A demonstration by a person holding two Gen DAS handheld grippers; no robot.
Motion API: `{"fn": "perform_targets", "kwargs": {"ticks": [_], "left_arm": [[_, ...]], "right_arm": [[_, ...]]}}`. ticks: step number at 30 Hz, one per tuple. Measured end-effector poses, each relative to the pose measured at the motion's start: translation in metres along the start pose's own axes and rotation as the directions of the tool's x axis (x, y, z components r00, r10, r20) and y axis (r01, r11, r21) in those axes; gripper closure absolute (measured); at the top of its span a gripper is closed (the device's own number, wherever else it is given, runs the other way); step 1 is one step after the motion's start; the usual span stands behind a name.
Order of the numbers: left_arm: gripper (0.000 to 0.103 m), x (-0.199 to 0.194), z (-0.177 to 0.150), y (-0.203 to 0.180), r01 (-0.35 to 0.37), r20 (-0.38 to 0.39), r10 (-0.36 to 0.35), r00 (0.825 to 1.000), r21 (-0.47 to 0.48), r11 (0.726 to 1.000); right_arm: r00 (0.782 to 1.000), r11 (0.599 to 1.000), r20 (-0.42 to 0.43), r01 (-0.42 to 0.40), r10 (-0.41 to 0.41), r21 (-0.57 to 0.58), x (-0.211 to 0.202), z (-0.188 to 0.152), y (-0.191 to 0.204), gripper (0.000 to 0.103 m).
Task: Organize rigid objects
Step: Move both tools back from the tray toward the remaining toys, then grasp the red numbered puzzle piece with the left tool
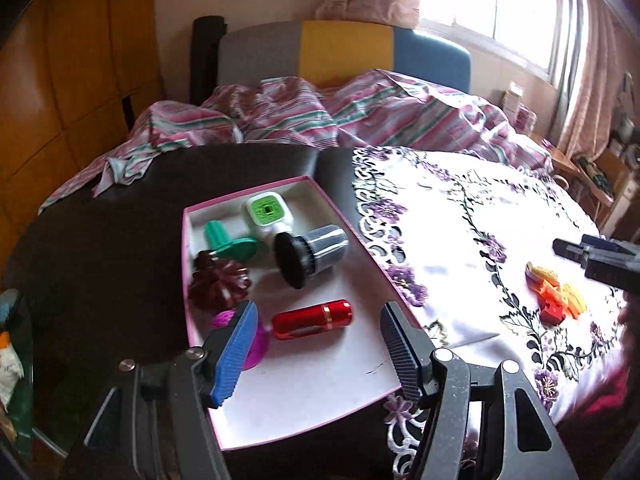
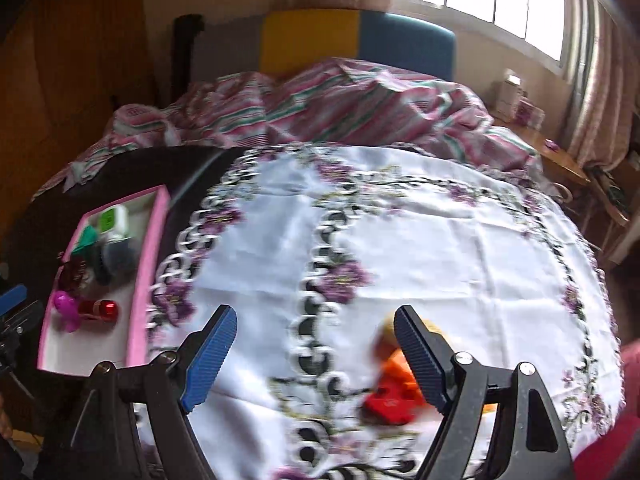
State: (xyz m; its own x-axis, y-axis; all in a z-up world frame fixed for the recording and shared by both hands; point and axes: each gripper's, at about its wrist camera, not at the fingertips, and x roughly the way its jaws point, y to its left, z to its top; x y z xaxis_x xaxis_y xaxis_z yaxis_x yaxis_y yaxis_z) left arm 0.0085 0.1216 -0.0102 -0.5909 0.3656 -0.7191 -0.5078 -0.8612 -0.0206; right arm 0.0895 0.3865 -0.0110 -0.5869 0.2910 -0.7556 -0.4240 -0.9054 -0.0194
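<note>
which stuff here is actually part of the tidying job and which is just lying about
Part of the job:
- pink box, holding the red tube, green-faced white gadget, grey and black cylinder, green spool, dark red flower piece, magenta piece
- orange, yellow and red toy pieces on the tablecloth

Just lying about:
- embroidered tablecloth
- striped bedding
- curtains

A striped pink-and-green bedspread (image 1: 304, 116) lies rumpled across the frame's middle. Behind it stands a grey, yellow and blue headboard (image 1: 344, 52). A bright window (image 1: 488, 4) with curtains fills the upper right.
</note>
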Motion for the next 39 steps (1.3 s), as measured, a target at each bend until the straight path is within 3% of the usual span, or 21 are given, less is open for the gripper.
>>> {"fn": "perform_targets", "kwargs": {"ticks": [6,10,12,18,26,30,33,38,39], "left_arm": [[0.038,0.007,0.004,-0.024,0.034,-0.014,-0.033,0.999,0.054,0.998],[0.038,0.014,0.006,-0.041,0.045,-0.034,-0.042,0.999,0.092,0.995],[0.038,0.019,0.006,-0.05,0.056,-0.044,-0.051,0.998,0.12,0.991],[0.038,0.031,0.006,-0.083,0.098,-0.068,-0.086,0.994,0.195,0.976],[0.038,0.056,0.011,-0.124,0.196,-0.134,-0.168,0.977,0.241,0.95],[0.038,0.067,0.014,-0.154,0.281,-0.178,-0.238,0.955,0.277,0.919],[0.038,0.076,0.012,-0.181,0.373,-0.231,-0.312,0.921,0.299,0.878],[0.039,0.085,0.003,-0.229,0.448,-0.293,-0.355,0.888,0.37,0.814],[0.039,0.085,0.0,-0.239,0.477,-0.31,-0.377,0.873,0.376,0.795]], "right_arm": [[0.994,0.975,-0.031,0.108,-0.104,0.197,0.015,-0.009,-0.084,0.021],[0.989,0.917,-0.071,0.145,-0.128,0.37,0.025,-0.027,-0.132,0.021],[0.992,0.886,-0.079,0.125,-0.1,0.447,0.024,-0.031,-0.147,0.021],[0.997,0.831,-0.057,0.082,-0.06,0.551,0.018,-0.037,-0.167,0.021],[0.996,0.815,-0.063,0.086,-0.061,0.574,0.021,-0.037,-0.173,0.021],[0.997,0.813,-0.061,0.08,-0.055,0.577,0.021,-0.036,-0.174,0.021],[0.998,0.807,-0.051,0.068,-0.047,0.587,0.019,-0.037,-0.177,0.021],[0.998,0.789,-0.056,0.059,-0.031,0.612,0.021,-0.039,-0.182,0.021],[0.998,0.785,-0.055,0.051,-0.022,0.617,0.021,-0.04,-0.183,0.021]]}}
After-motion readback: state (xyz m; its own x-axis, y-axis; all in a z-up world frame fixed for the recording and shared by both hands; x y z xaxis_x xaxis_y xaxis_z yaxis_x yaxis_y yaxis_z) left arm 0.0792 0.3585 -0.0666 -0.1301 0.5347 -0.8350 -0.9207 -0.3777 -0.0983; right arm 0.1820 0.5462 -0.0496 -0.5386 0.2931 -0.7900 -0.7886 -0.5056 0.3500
